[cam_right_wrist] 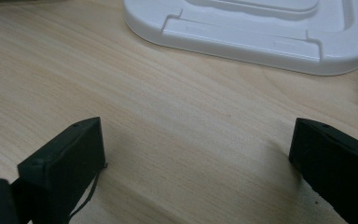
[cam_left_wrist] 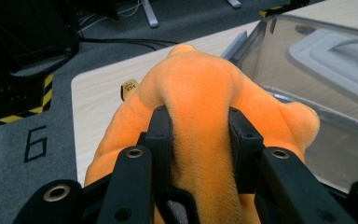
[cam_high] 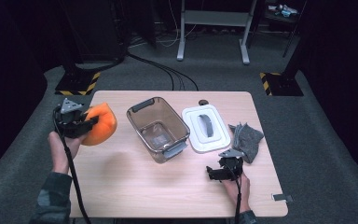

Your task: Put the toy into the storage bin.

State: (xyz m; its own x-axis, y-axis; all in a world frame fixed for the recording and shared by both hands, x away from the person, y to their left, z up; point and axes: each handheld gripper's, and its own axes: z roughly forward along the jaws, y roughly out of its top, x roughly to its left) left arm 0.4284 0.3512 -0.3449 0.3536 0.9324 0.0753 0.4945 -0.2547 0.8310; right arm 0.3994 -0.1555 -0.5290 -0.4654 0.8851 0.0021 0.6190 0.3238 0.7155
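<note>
The right gripper rests on the table just in front of the lid, its jaws spread wide with only bare wood between them; in its own view the lid is cut off at the top edge. The left gripper is raised to the left of the bin, its jaws squeezing an orange plush. In the left gripper view the plush bulges around the pads, and a small tag on it is too small to read. The plush's shape cannot be made out. The clear bin stands open just beside the plush. A grey cloth lies crumpled right of the lid. A small dark thing behind the lid is too small to identify. The table is pale wood on grey carpet; beyond the bin run cables, hazard-striped bases and a dark room.
</note>
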